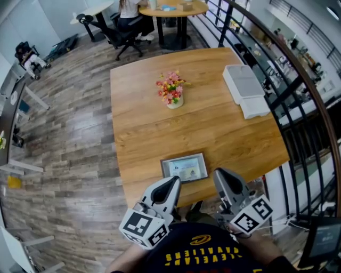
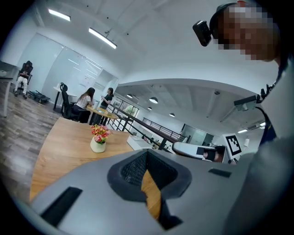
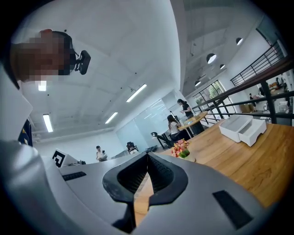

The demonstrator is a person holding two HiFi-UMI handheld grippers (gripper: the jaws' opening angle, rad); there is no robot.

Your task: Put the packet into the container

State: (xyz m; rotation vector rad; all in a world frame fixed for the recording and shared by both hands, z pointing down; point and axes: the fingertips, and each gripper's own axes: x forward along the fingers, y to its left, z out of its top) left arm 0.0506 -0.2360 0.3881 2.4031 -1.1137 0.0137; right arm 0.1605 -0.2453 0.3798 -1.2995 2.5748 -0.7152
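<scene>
Closest in, at 6 o'clock in the head view, the left gripper (image 1: 174, 182) and the right gripper (image 1: 220, 174) hang side by side just off the near edge of the wooden bench (image 1: 144, 133), each with its marker cube towards the person. In the left gripper view the jaws of the left gripper (image 2: 147, 153) are pressed together with nothing caught in them, only bench wood showing past the tips. The right gripper view shows the same: the jaws of the right gripper (image 3: 147, 158) are closed on nothing. Just beyond the two tips, between them and at the 6 o'clock edge of the bench, the packet (image 1: 185, 167) lies flat, a pale rectangle with a grey border, touched by neither gripper. Towards 12 o'clock from it, near the middle of the bench, stands a small white flower pot (image 1: 171, 90) holding pink, red and yellow flowers. At about 2 o'clock, well apart from the packet and against the right edge of the bench, sits the white container (image 1: 242, 80). From above, its top shows only a plain grey-white surface, and whether anything lies in it cannot be told. A lower white tray (image 1: 254, 108) sits against its near side. A dark railing (image 1: 277, 64) runs along beyond that edge. Farthest off, at 12 o'clock across the wood floor, a person (image 1: 128, 8) sits on an office chair (image 1: 125, 37) at a round table (image 1: 170, 8).
</scene>
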